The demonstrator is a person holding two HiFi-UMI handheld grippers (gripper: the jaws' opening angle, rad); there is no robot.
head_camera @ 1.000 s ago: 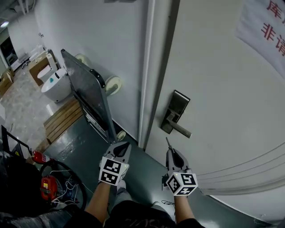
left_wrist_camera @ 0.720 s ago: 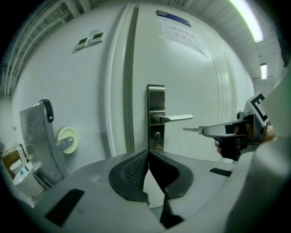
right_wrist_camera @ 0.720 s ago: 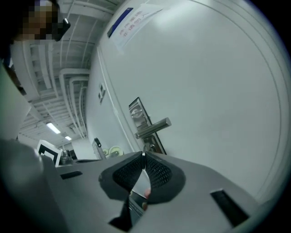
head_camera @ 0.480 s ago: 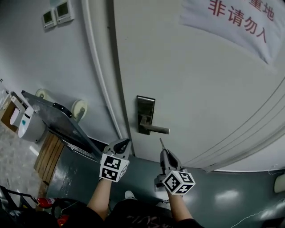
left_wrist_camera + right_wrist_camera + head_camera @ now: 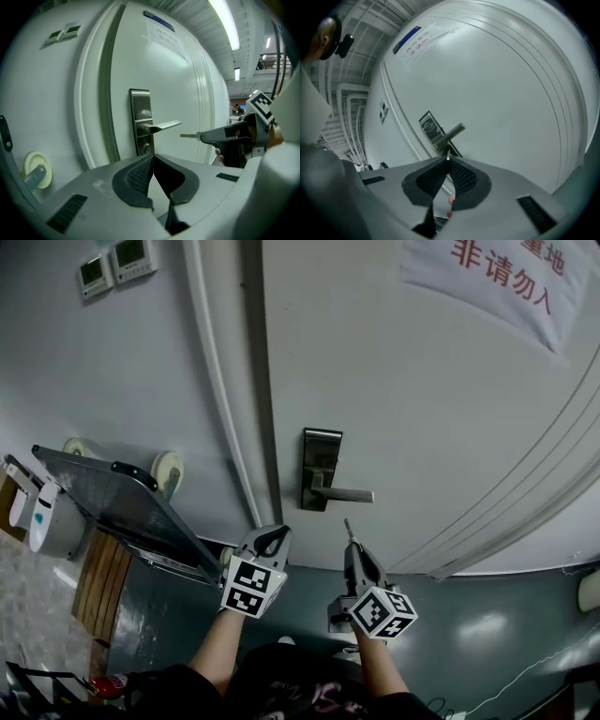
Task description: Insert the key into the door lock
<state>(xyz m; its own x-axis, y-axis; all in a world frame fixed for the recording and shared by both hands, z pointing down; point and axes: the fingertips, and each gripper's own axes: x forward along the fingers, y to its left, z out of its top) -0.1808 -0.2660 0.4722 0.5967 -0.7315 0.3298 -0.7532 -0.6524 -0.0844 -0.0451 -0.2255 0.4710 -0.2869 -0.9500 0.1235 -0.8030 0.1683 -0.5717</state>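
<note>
- Right gripper (image 5: 351,545): fingers (image 5: 461,178) pinched on the key (image 5: 348,529). Its blade points toward the door lock (image 5: 321,468), just below the lever handle (image 5: 345,494), clear of both.
- Left gripper (image 5: 275,536): fingers (image 5: 138,176) pressed together, holding nothing, beside the right gripper.

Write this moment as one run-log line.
right hand-held gripper: shut on key | left hand-held gripper: shut, empty | key: outside door lock

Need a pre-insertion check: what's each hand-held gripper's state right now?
Left hand-held gripper: closed, empty.
Right hand-held gripper: closed on the key.
</note>
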